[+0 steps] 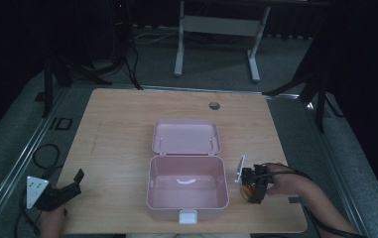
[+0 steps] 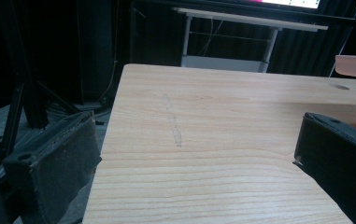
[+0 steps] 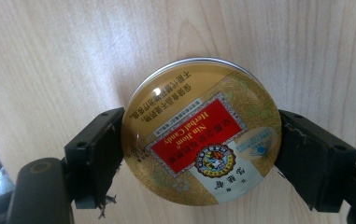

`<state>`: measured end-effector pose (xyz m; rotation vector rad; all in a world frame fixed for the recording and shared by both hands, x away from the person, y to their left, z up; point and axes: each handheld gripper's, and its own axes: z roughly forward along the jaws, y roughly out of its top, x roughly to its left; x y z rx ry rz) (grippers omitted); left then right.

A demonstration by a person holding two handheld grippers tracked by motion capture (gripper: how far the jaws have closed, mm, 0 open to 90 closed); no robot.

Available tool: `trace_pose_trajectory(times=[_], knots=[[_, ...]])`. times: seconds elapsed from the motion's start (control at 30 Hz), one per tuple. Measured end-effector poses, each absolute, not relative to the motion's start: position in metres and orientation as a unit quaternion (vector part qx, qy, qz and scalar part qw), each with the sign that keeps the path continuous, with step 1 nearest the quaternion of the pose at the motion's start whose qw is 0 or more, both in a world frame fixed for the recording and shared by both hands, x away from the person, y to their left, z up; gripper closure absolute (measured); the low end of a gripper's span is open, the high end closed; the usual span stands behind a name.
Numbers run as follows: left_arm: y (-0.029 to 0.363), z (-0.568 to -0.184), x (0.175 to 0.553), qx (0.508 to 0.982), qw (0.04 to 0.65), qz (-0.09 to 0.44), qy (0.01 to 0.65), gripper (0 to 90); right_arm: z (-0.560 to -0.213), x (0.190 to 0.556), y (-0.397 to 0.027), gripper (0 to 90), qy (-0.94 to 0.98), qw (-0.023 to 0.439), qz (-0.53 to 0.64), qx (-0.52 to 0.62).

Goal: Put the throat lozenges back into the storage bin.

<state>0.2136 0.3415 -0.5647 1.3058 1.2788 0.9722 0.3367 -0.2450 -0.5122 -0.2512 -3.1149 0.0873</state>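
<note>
Gripping a round candy tin [image 3: 201, 133] by its rim, the right tool [image 3: 201, 140] has one jaw pressed to each side of the gold lid, which lies flat on the bench [image 3: 49, 51]. In the high view the same right tool [image 1: 254, 187] sits just to the right of the open pink box [image 1: 186, 203], whose lid [image 1: 185, 136] is folded back and whose inside looks bare apart from a pale handle shape. The step in hand seems to be the pickup: the tin is clamped but appears to rest on the wood. Next, I judge, comes a straight lift, a short carry leftward over the box wall, and a release inside; the grip must hold on the smooth metal edge. The left tool [image 1: 72, 184] waits near the bench's left front corner, jaws wide apart and holding nothing.
</note>
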Motion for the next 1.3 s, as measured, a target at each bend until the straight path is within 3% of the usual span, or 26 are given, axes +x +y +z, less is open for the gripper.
trace_pose_trajectory(times=[0.27, 0.33, 0.83, 1.3], knots=[[0.342, -0.565, 0.214, 0.542, 0.51, 0.404, 0.532, 0.4, -0.499, 0.336, -0.246, 19.8, -0.996, -0.004, 0.028, -0.085], [0.342, -0.565, 0.214, 0.543, 0.51, 0.404, 0.532, 0.4, -0.491, 0.333, -0.245, 19.9, -0.995, 0.022, 0.033, -0.095], [0.341, -0.565, 0.214, 0.543, 0.509, 0.405, 0.532, 0.3, -0.454, 0.308, -0.247, 19.9, -0.995, 0.026, 0.047, -0.086], [0.341, -0.565, 0.214, 0.544, 0.508, 0.405, 0.532, 0.3, -0.393, 0.289, -0.232, 20.1, -0.997, 0.009, 0.027, -0.068]])
